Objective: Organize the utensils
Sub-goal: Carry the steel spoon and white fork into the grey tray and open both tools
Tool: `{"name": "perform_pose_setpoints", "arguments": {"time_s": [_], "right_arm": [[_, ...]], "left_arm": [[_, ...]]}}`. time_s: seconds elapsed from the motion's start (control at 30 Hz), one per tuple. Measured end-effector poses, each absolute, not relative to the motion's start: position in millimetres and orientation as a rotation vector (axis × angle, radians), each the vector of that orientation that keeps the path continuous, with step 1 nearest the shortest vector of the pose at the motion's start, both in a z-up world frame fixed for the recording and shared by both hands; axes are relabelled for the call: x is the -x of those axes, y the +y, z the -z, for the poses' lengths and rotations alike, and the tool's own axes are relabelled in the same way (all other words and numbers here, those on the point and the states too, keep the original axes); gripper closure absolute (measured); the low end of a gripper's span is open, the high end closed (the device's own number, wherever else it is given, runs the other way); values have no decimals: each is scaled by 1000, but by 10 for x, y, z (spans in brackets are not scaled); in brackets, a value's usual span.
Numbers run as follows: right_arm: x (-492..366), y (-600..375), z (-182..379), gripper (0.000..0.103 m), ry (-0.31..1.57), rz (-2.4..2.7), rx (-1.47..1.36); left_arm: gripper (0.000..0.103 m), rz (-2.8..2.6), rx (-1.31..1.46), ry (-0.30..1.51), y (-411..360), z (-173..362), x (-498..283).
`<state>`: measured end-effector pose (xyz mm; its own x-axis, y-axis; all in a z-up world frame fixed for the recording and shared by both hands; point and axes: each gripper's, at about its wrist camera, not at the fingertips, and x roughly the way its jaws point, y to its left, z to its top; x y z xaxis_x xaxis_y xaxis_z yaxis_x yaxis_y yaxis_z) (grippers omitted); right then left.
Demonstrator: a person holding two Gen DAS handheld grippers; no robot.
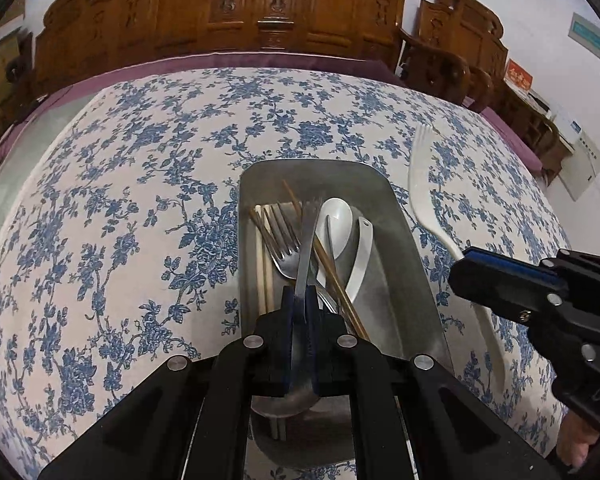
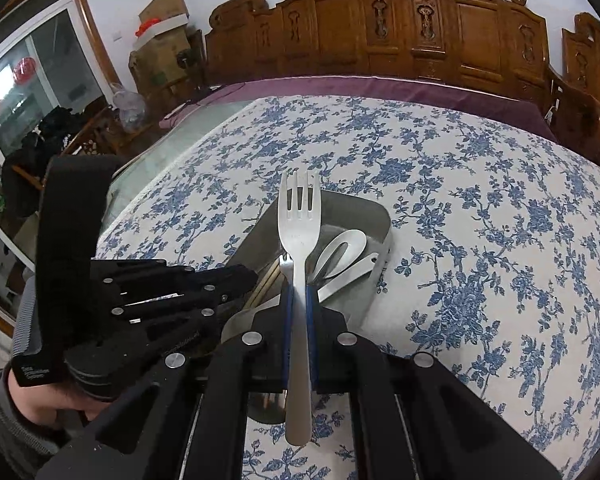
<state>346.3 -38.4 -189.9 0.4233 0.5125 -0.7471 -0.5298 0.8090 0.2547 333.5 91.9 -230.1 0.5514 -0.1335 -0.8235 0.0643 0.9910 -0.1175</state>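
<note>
I have both grippers closed on cutlery over the metal tray, which sits on the flowered table.

My left gripper is shut on a steel spoon. It is pinched at the neck, the bowl hanging back under the camera and the handle pointing out over the tray. The handle lies across a steel fork, chopsticks and two white spoons already in the tray. If I lower it carelessly, I judge the handle could catch that pile and lever something over the rim, or the spoon could twist in the pads, since the grip is narrow and off balance.

My right gripper is shut on a white fork, held partway along the handle, tines pointing away over the tray's near corner. The two grippers are close together here; I think the main risk is knocking one against the other as both come in over the tray. The fork's long free end could also strike the tray's wall, and releasing from this height might make it bounce out onto the table.
</note>
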Motion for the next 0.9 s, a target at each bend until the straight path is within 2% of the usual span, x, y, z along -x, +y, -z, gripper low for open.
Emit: {"name": "perform_pose_setpoints", "arguments": {"time_s": [0.47, 0.5, 0.6, 0.77, 0.9], "right_arm": [[-3541, -244, 2013, 95, 949, -641, 34], [-3545, -216, 2027, 95, 949, -639, 37], [-3568, -149, 2066, 95, 955, -631, 39], [-3636, -41, 2189, 95, 980, -600, 41], [-3727, 2, 2301, 95, 999, -556, 29]], "left_arm": [[97, 93, 109, 918, 1174, 2050, -3282], [96, 87, 108, 913, 1205, 2033, -3279], [84, 62, 107, 892, 1311, 1970, -3262], [82, 33, 119, 869, 1476, 1898, -3247], [76, 17, 124, 855, 1557, 1864, -3239]]}}
